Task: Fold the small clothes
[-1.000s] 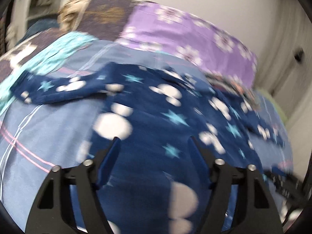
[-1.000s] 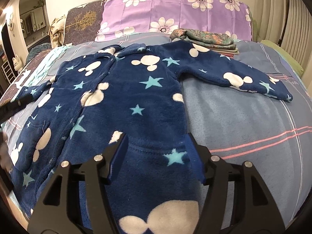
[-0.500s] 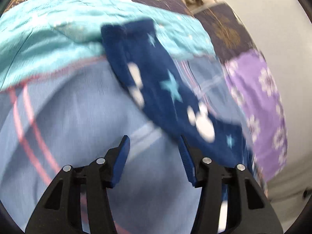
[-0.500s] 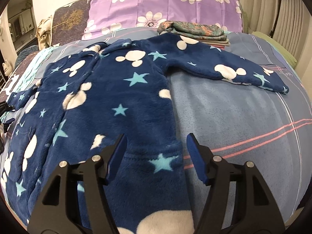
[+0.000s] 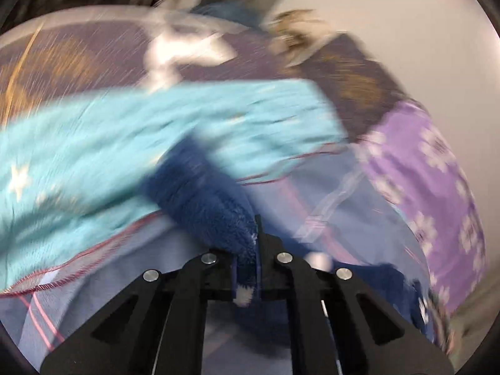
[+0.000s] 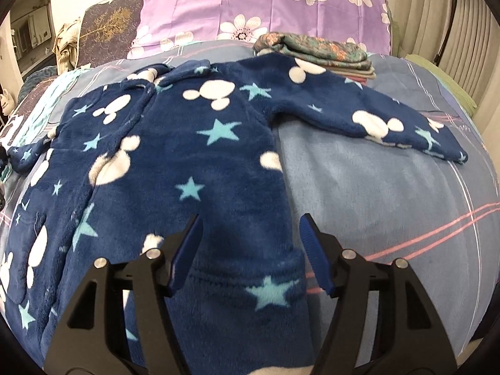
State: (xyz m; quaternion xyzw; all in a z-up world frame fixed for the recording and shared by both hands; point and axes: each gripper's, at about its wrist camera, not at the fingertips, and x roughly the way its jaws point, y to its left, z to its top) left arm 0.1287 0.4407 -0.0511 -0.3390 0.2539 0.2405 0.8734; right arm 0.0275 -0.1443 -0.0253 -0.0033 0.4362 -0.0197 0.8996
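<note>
Across the bed (image 6: 375,187), covered in smooth grey-blue striped sheeting, we see a fluffy navy fleece garment (image 6: 193,168) spread flat, printed with stars and white mouse heads. Our left gripper (image 5: 250,250) has just closed, clamped on its plush sleeve cuff (image 5: 203,200). Our right gripper (image 6: 250,250) hangs apart over the hem.

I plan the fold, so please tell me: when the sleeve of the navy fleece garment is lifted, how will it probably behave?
Probably floppy: the sleeve, clamped in the left tongs, bends limply. Likely light and not slippery, since the garment has a thick, fuzzy pile. It may drag on the bedspread rather than slide.
</note>
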